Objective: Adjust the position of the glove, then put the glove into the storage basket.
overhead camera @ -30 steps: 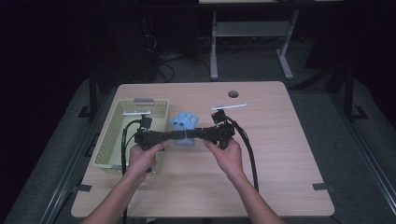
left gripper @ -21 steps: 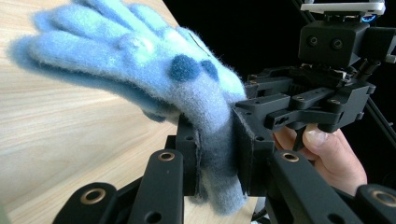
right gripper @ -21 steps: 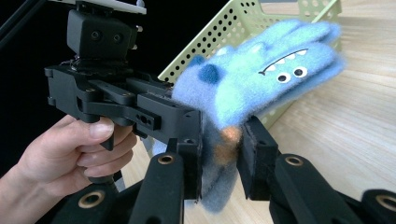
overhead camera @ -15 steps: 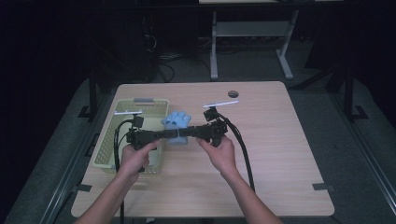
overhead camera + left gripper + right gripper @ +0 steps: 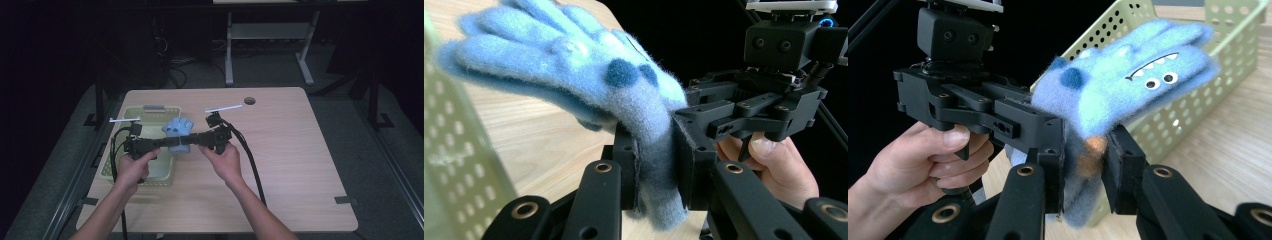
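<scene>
Here, two hand-held grippers are pinching one fuzzy blue knitted glove [image 5: 178, 131] between them above the tabletop [image 5: 300, 165].

The left gripper [image 5: 165, 143] is clamping its fingers [image 5: 626, 165] on the glove's cuff, nearly as tight as they go, and the right gripper [image 5: 192, 142] is squeezing the same cuff from the opposite side, its fingers [image 5: 1120, 165] pressing into the fabric. The glove is hanging in the air just beside the pale green perforated plastic basket [image 5: 120, 170], with its finger end, bearing a stitched face, pointing away from the person.
</scene>
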### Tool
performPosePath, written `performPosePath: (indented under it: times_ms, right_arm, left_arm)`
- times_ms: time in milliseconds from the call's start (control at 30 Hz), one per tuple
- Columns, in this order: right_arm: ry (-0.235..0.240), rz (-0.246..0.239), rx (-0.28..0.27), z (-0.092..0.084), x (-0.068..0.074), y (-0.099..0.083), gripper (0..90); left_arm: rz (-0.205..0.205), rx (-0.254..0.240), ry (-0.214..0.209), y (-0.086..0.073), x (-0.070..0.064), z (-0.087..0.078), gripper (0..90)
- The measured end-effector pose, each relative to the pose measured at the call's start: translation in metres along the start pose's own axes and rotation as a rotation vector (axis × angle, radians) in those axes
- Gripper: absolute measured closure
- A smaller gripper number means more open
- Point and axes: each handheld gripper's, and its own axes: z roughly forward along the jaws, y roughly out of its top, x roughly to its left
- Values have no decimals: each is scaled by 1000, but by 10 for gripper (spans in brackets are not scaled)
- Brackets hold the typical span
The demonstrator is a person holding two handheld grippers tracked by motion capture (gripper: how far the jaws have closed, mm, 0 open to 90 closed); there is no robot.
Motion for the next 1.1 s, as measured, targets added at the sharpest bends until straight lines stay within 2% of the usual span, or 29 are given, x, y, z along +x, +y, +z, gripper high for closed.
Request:
performPosePath:
  times_ms: [400,900,1000,1100]
  right_arm:
    - [16,-15,26,25,10,9,722]
    - [42,-28,37,49,14,12,716]
    - [50,-6,46,53,14,13,713]
    - [55,-6,53,59,13,14,707]
  left_arm:
    - [-11,-21,18,-1,11,-23,733]
    - [-27,-36,40,-4,22,-42,736]
    - [-33,-38,46,-5,25,-45,738]
    - [-39,-39,50,-5,28,-49,739]
